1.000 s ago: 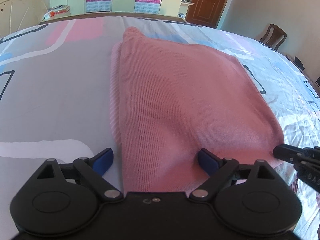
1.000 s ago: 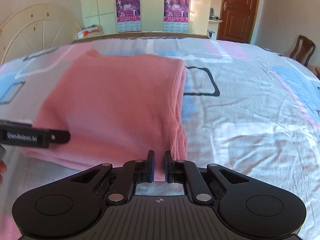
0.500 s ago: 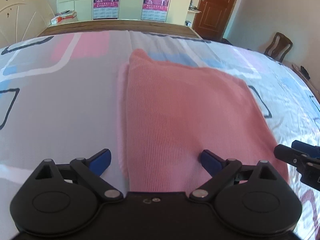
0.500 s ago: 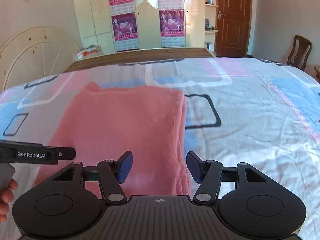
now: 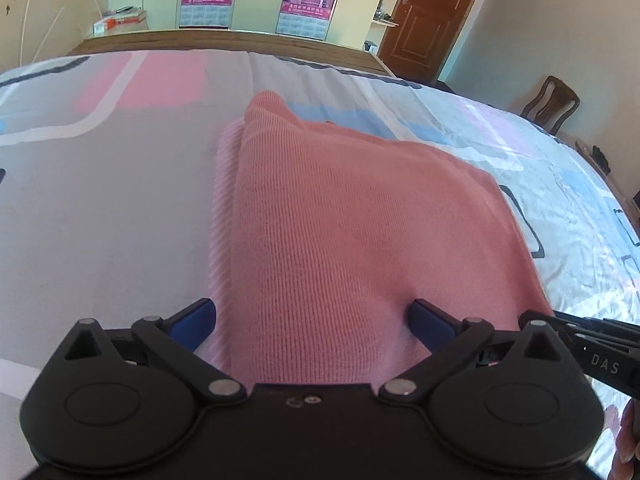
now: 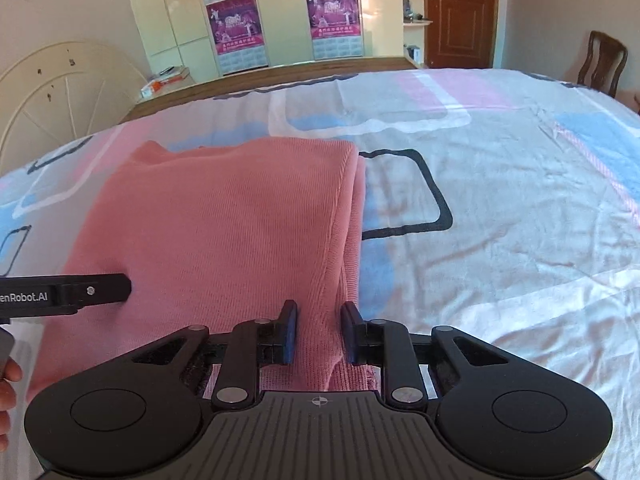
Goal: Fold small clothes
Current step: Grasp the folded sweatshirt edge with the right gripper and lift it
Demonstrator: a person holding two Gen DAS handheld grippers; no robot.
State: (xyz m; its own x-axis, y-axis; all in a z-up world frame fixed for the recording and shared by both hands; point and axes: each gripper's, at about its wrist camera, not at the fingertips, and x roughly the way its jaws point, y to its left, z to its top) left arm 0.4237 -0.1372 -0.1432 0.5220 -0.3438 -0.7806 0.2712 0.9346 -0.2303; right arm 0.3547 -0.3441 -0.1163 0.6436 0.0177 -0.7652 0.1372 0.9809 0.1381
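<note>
A pink knit garment (image 5: 352, 220) lies folded flat on the bed; it also shows in the right wrist view (image 6: 224, 232). My left gripper (image 5: 312, 320) is wide open, its blue pads straddling the near left part of the garment. My right gripper (image 6: 318, 332) stands partly closed around the garment's near right folded edge, with a gap on each side of the cloth. Each gripper's side shows in the other's view: the right gripper (image 5: 592, 344) and the left gripper (image 6: 64, 294).
The bed (image 6: 500, 208) has a sheet with pink, blue and grey blocks. A wooden footboard (image 5: 240, 40), wardrobe with posters (image 6: 280, 20), a brown door (image 6: 460, 12) and a chair (image 6: 604, 64) stand beyond.
My right gripper opened wide off the garment's edge, then narrowed again around it. The left gripper stayed open and moved slightly.
</note>
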